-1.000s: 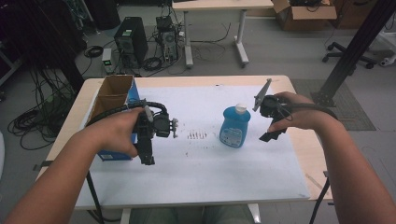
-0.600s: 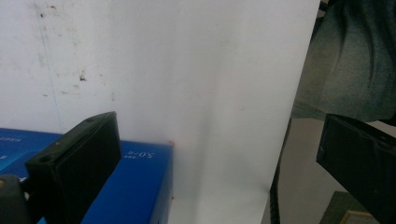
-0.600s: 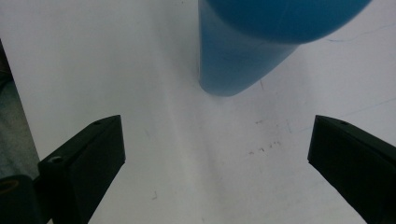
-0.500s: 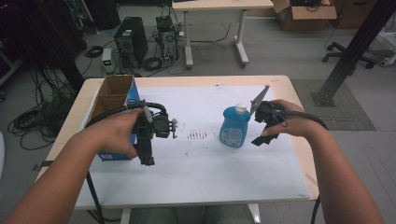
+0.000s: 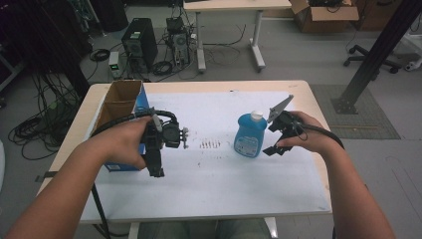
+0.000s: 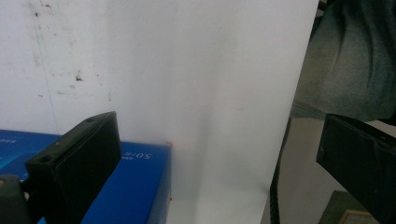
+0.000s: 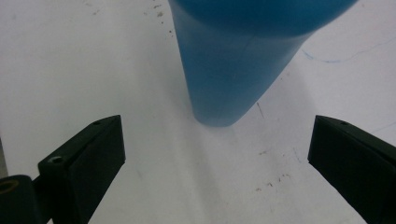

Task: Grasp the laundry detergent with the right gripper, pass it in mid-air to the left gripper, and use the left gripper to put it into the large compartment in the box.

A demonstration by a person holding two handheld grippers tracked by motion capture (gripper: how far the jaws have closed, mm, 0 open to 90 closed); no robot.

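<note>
A workshop floor strewn with cables and computer cases lies behind the surface point(image 5: 318, 149), which carries a wide white sheet point(image 5: 214, 179) marked with small dark specks.

The bottle point(image 5: 248, 135), blue with a white cap, stands upright on the sheet, right of the middle. In the right gripper view its blue body point(image 7: 233, 70) rises straight ahead, between the lines of the two jaws but beyond their tips, with nothing touching it.

The right tongs point(image 5: 271, 137) sit just beside the bottle on its right, held low by the right hand point(image 5: 298, 134), jaws spread wide and holding nothing. Their grey plate juts up past the bottle's cap.

Well apart on the left, the left tongs point(image 5: 155, 167) point down toward the near edge of the surface, gripped in the left hand point(image 5: 124, 144). Their jaws are also spread, with nothing between them; the left gripper view shows bare white sheet between them and the sheet's edge beyond.

A box point(image 5: 122, 107), brown card inside and blue outside, stands open-topped at the left edge of the sheet, just behind the left hand. A corner of its blue side point(image 6: 135, 186) shows just behind the left jaw.
</note>
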